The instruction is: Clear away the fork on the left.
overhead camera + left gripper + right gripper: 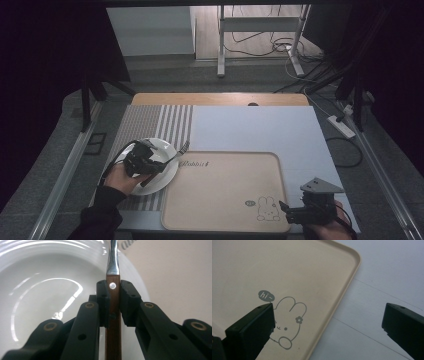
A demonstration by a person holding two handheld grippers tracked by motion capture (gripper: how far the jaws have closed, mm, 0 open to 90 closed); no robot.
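A: Left gripper jaws clamp wooden-handled metal fork over round white plate, nine o'clock of beige rabbit-print tray.

B: Right gripper jaws wide, empty. Risk: thin handle could pivot, tines clipping the plate rim.

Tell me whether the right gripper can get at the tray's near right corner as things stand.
Probably yes. The right gripper hangs open right beside the tray, one jaw over the rabbit print, and nothing lies between them.

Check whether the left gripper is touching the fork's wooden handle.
Touching. The left gripper view shows the left gripper with both jaws pressed flat against the fork's wooden handle, no gap either side, above the white plate.
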